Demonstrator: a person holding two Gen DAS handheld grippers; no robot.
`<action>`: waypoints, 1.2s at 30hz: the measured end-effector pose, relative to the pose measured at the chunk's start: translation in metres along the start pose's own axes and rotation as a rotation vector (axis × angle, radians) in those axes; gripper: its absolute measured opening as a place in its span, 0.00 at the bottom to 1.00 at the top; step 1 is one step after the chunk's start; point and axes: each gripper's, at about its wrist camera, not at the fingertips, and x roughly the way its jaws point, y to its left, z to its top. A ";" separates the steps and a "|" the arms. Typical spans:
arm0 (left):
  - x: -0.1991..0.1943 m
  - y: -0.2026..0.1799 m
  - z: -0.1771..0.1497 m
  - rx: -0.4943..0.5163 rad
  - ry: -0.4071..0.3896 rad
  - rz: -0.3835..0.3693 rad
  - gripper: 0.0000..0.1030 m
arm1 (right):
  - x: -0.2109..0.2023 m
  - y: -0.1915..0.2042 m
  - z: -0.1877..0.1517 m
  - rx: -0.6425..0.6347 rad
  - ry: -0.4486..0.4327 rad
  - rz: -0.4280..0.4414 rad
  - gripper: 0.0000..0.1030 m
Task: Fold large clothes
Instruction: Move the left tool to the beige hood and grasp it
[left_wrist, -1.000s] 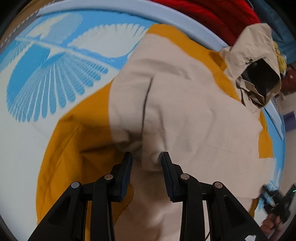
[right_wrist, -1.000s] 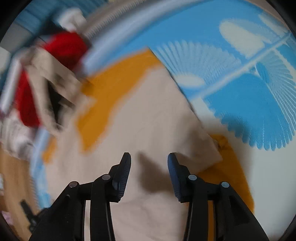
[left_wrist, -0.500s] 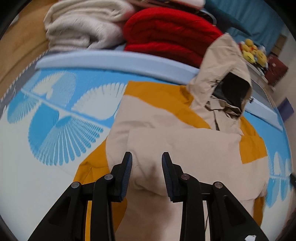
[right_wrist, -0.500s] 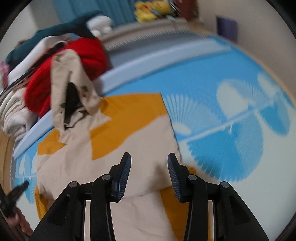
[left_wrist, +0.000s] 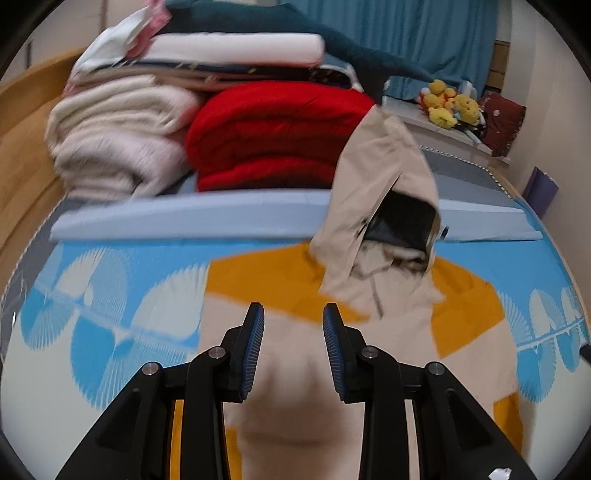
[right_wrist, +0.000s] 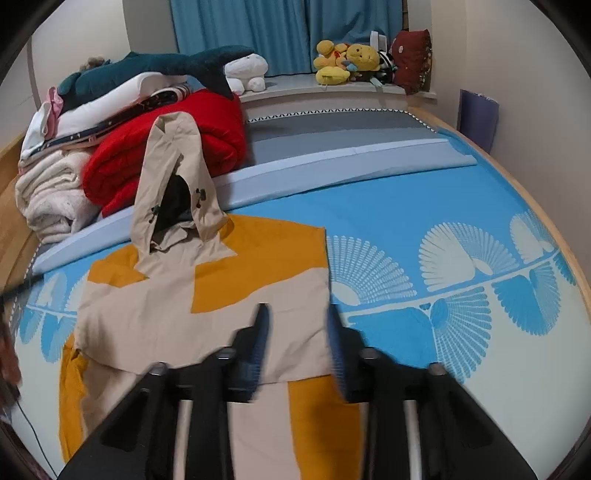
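A large beige and orange hooded jacket (left_wrist: 399, 332) (right_wrist: 166, 317) lies spread flat on the bed, sleeves folded across the body. Its hood (left_wrist: 369, 192) (right_wrist: 173, 177) leans up against the folded bedding behind it. My left gripper (left_wrist: 293, 321) hovers above the jacket's middle, its jaws a little apart with nothing between them. My right gripper (right_wrist: 297, 325) hangs over the jacket's right edge. Its fingers are blurred, its jaws are closing, and nothing is between them.
The bed sheet (right_wrist: 424, 229) is blue and white with fan patterns. Behind the jacket are a folded red blanket (left_wrist: 273, 136), a cream blanket (left_wrist: 118, 136) and a plush shark (right_wrist: 159, 66). Yellow plush toys (right_wrist: 343, 59) sit on the sill. A hand (right_wrist: 7, 354) shows at the left edge.
Both grippers have lifted away from the jacket and tilted up, so the stacked bedding and window came into view. The right jaws stand closer together than before.
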 end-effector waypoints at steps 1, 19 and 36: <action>0.007 -0.008 0.014 0.023 -0.010 0.011 0.28 | 0.001 -0.001 0.001 -0.006 0.002 -0.005 0.21; 0.163 -0.105 0.216 -0.009 -0.058 -0.059 0.65 | 0.049 0.002 0.006 -0.021 0.090 -0.002 0.08; 0.149 -0.122 0.199 0.077 -0.050 -0.157 0.03 | 0.064 0.002 0.003 0.005 0.131 0.037 0.08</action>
